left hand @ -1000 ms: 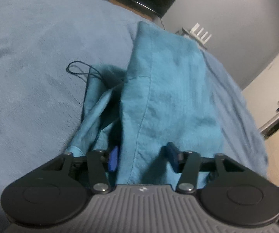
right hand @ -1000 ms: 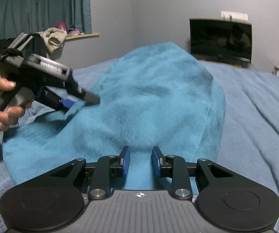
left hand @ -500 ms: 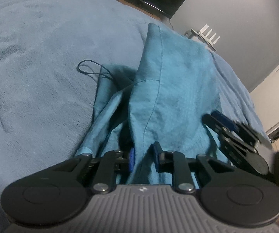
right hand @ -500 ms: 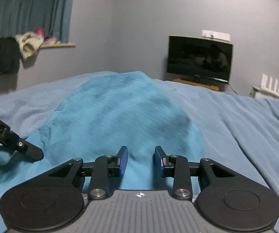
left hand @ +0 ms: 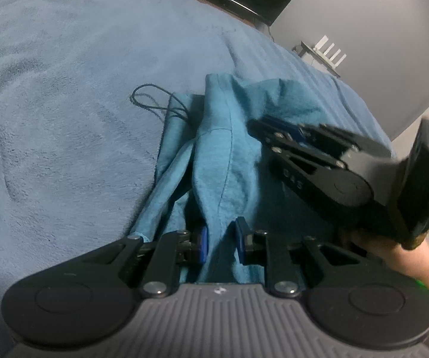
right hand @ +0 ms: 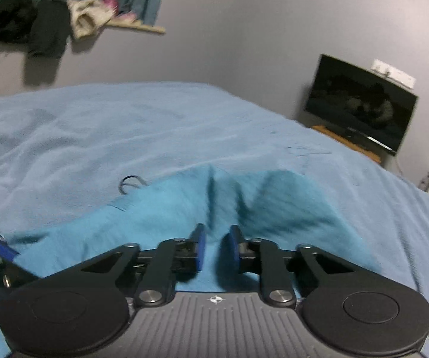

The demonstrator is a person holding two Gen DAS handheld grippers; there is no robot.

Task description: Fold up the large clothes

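- Bottom centre: the right claw (right hand: 214,250), blue pads closed on a fold of the rumpled teal fleece garment (right hand: 166,208).
- The garment lies on a light-blue blanketed bed (right hand: 124,119).
- Right of frame: a dark flat television (right hand: 360,104).
- Upper left: a wooden shelf (right hand: 136,25) with clothes.

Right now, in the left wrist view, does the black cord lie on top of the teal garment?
No. Most of the black cord lies on the blanket beside the teal garment, only its end reaching the garment's edge.

Room dim, bluish cast, light soft and even. Motion blur on garment (right hand: 202,217) folds and right gripper (left hand: 277,137). Fisheye bends wall near TV (right hand: 360,104). Clothes (right hand: 47,24) left of TV cast faint shadows.
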